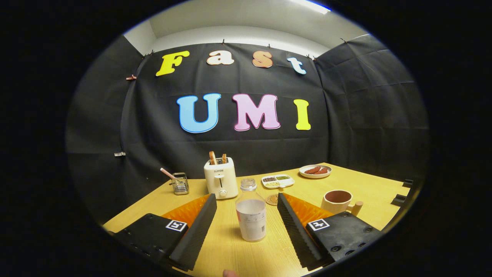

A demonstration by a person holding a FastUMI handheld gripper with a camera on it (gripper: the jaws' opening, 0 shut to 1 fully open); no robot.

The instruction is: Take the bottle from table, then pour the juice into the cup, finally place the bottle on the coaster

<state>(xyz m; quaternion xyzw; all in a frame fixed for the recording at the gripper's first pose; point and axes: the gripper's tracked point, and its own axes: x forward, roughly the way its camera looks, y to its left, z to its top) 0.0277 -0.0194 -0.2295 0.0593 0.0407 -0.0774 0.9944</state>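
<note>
Bottle [250,211] between wide-open gripper [246,204] fingers

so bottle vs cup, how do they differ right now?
The bottle is tall, clear, with a white label; the cup is squat, opaque, with a side handle. The bottle stands between the open claw fingers; the cup sits beyond the right finger. Both stand upright on the table.

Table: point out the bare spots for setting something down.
Bare wood lies between the cup and the plate, and left of the toaster. It is crowded around the bottle, which stands between the open gripper fingers, coaster just behind.
</note>
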